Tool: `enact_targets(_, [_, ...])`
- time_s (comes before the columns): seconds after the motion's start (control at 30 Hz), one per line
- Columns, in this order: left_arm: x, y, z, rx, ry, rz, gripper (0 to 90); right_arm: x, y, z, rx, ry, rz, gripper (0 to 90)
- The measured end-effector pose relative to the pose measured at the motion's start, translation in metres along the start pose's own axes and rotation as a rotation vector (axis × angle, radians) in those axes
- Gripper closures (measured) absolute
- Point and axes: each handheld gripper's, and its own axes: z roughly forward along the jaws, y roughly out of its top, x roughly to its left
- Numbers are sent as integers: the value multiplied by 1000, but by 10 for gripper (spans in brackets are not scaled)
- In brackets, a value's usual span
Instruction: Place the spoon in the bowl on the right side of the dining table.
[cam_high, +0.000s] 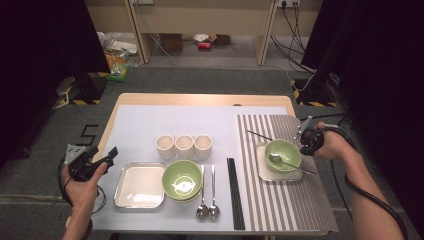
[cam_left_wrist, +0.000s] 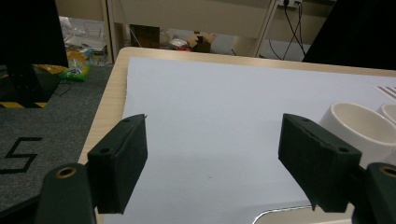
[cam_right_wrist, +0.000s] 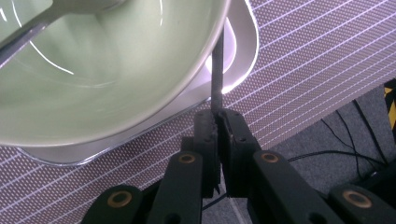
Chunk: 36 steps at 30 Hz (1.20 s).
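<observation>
chopstick (cam_right_wrist: 217, 70) runs behind green bowl (cam_right_wrist: 107, 70), far end hidden; cup (cam_left_wrist: 359, 128) partly behind left claw.

A pale green bowl (cam_high: 283, 154) sits on a white square plate (cam_high: 264, 169), on a grey placemat (cam_high: 300, 200) with white stripes. The right tongs (cam_right_wrist: 218, 122) are black, pinching a black chopstick (cam_right_wrist: 217, 70). At nine o'clock of the placemat lie a black chopstick pair (cam_high: 235, 192), two silver spoons (cam_high: 208, 200), another green bowl (cam_high: 182, 179), three cream cups (cam_high: 184, 145). The counter (cam_high: 150, 100) is light wood under a pale lavender sheet (cam_high: 200, 122).

Curtained lab: black drapes (cam_high: 380, 55), cables (cam_high: 292, 25).
</observation>
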Motion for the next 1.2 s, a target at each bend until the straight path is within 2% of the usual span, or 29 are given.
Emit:
enact_targets(0.07, [0, 0, 0, 2, 0, 1, 232, 1, 0, 2, 3, 12, 0, 858])
enact_targets(0.13, [0, 0, 0, 2, 0, 2, 232, -1, 1, 4, 3, 5, -32, 858])
enact_targets(0.23, [0, 0, 0, 2, 1, 1, 232, 1, 2, 6, 7, 17, -38, 858])
enact_targets(0.3, [0, 0, 0, 2, 1, 1, 232, 0, 3, 7, 9, 20, -64, 858])
enact_targets(0.33, [0, 0, 0, 2, 1, 1, 232, 1, 3, 7, 16, 20, -56, 857])
enact_targets(0.4, [0, -1, 0, 4, 2, 1, 232, 1, 4, 9, 13, 21, -77, 858])
enact_targets(0.43, [0, -1, 0, 4, 2, 1, 232, 2, 4, 9, 21, 24, -56, 857])
enact_targets(0.5, [0, -1, 0, 3, 1, 2, 232, 0, 5, 10, 10, 26, -90, 857])
enact_targets(0.57, [0, 0, 0, 2, 2, 1, 232, 1, 5, 10, 14, 32, -100, 857])
enact_targets(0.67, [0, -1, 0, 3, 2, 2, 232, 1, 4, 11, 21, 37, -84, 857])
enact_targets(0.7, [0, -1, 0, 3, 2, 1, 233, 0, 4, 12, 18, 37, -92, 857])
enact_targets(0.73, [0, -1, 1, 4, 2, 2, 233, -1, 4, 13, 6, 36, -129, 857])
enact_targets(0.77, [0, -1, 1, 4, 2, 2, 232, -1, 3, 14, 1, 37, -135, 857])
enact_targets(0.8, [0, -1, 1, 4, 2, 1, 233, 0, 3, 14, 9, 35, -109, 857])
enact_targets(0.83, [0, -1, 1, 5, 2, 2, 233, 0, 3, 14, 9, 31, -109, 857])
enact_targets(1.03, [-1, -2, 1, 8, 3, 5, 233, -2, 6, 14, 31, 27, -173, 857])
enact_targets(1.2, [-1, -2, 1, 8, 5, 4, 233, -4, 7, 15, 32, 21, -192, 856])
